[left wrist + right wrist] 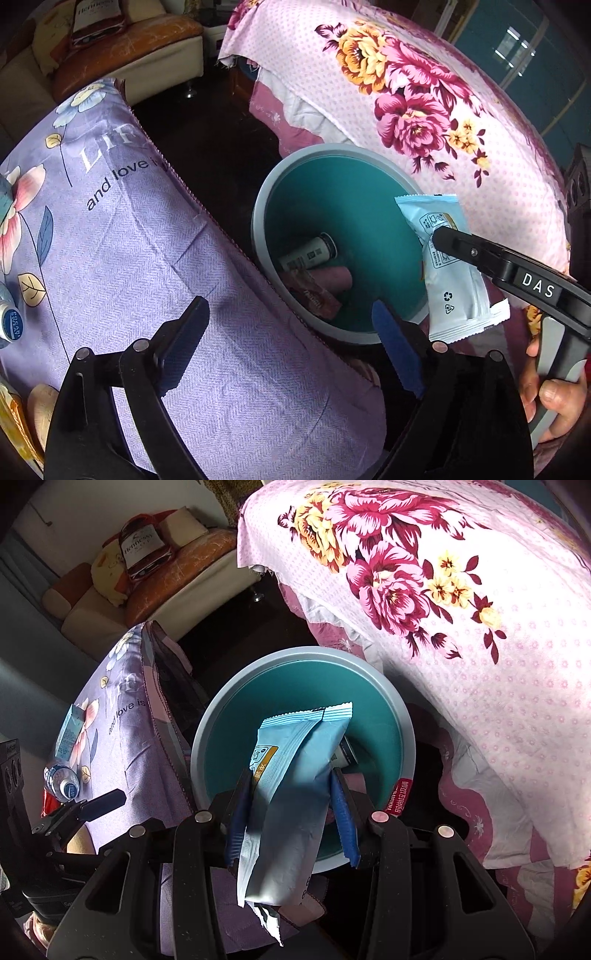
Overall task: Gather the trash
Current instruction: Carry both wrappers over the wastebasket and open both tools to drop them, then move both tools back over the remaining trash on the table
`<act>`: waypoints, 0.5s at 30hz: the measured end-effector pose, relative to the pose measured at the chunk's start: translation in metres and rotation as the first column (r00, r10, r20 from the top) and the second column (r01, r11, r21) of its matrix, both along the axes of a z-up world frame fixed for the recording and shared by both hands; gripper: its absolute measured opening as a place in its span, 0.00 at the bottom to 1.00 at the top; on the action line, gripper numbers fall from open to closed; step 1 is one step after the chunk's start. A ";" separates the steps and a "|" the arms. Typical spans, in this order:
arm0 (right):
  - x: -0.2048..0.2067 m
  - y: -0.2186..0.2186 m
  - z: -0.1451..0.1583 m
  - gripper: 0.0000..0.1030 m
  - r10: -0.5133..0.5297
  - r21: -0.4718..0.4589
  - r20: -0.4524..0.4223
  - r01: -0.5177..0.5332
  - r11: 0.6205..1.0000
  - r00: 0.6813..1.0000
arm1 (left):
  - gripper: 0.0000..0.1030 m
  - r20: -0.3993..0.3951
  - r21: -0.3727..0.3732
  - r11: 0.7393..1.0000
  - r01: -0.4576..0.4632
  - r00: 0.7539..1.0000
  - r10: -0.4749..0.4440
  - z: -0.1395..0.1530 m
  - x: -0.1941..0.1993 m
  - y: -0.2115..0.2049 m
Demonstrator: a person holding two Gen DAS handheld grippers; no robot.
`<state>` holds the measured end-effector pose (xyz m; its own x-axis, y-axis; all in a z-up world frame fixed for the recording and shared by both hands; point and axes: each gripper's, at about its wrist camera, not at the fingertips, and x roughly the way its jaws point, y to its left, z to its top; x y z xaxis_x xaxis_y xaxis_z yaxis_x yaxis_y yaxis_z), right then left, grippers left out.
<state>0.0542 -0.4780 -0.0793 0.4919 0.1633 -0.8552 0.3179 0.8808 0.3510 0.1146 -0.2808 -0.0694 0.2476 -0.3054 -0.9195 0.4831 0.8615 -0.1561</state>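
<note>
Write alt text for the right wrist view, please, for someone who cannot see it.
The right gripper clamps a pale blue snack wrapper above a teal bin that stands between two tables with floral cloths. On the purple cloth at left lie a small carton and a plastic bottle.

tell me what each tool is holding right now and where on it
The right tool grips the pale blue snack packet across its middle, above the bin. The left tool is open, holding nothing.
</note>
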 end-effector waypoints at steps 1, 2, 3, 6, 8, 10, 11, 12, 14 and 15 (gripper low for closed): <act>0.001 0.001 -0.001 0.39 0.000 -0.002 -0.005 0.000 1.000 1.000 | 0.88 -0.003 -0.004 1.000 -0.001 1.000 0.001 0.000 0.000 0.002; 0.002 0.002 -0.002 0.40 0.000 -0.004 -0.011 -0.001 1.000 1.000 | 0.88 -0.006 -0.008 1.000 -0.004 1.000 0.004 -0.001 0.000 0.004; 0.003 0.003 -0.003 0.41 0.001 -0.005 -0.018 -0.001 1.000 1.000 | 0.89 -0.010 -0.011 1.000 -0.007 1.000 0.006 -0.001 0.000 0.006; 0.005 0.007 -0.006 0.41 0.004 -0.011 -0.034 -0.004 1.000 0.999 | 0.89 -0.022 -0.018 1.000 -0.016 1.000 0.016 -0.004 -0.001 0.013; 0.006 0.010 -0.007 0.48 0.008 -0.008 -0.042 -0.008 1.000 0.999 | 0.89 -0.027 -0.025 0.999 -0.023 0.999 0.022 -0.004 -0.002 0.017; 0.007 0.013 -0.006 0.61 0.007 -0.011 -0.045 -0.008 1.000 0.999 | 0.89 -0.032 -0.031 0.999 -0.029 0.999 0.028 -0.004 -0.003 0.022; 0.007 0.015 -0.005 0.64 0.007 -0.015 -0.043 -0.008 1.000 0.999 | 0.89 -0.033 -0.035 0.999 -0.032 0.999 0.031 -0.003 -0.004 0.025; 0.007 0.017 -0.004 0.66 0.008 -0.018 -0.041 -0.008 1.000 0.999 | 0.89 -0.033 -0.038 0.999 -0.034 0.999 0.033 -0.002 -0.005 0.027; 0.007 0.021 -0.001 0.71 0.010 -0.018 -0.039 -0.011 1.000 0.999 | 0.89 -0.028 -0.043 0.998 -0.038 0.999 0.037 0.001 -0.007 0.032; 0.006 0.024 0.000 0.72 0.011 -0.018 -0.039 -0.012 1.000 0.999 | 0.89 -0.024 -0.044 0.998 -0.040 0.999 0.039 0.003 -0.009 0.035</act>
